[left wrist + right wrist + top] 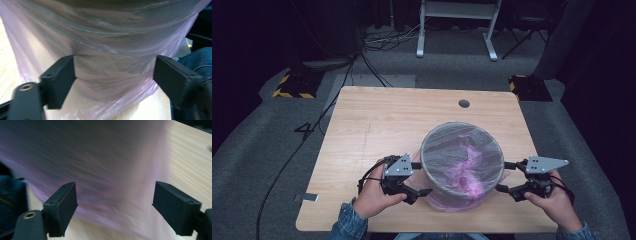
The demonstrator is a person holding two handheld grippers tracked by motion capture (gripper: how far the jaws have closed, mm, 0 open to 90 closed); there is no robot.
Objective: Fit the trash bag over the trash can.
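A: Bin first. Where does it stand?

B: On the wooden table, toward five o'clock from the table's middle, close to the near edge. It is a round waste bin, upright, lined with a pink plastic bag that folds over the rim and hangs down the outside wall.

A: And the bag inside?

B: Bunched and crumpled pink film lies in the well of the bin, thickest toward four o'clock of the opening.

A: The left gripper?

B: At nine o'clock of the bin, just beside its wall, held in the person's left hand. In the left gripper view its jaws stand wide apart, with the bag-covered wall between them; the pads do not press on it.

A: The right gripper?

B: At three o'clock of the bin, in the right hand, tips just beside the wall. The right gripper view is smeared by motion, yet the jaws plainly stand wide, with blurred pink film between them and nothing clamped.

A: Anything else on the table?

B: A round cable hole at twelve o'clock from the bin, well apart from it.
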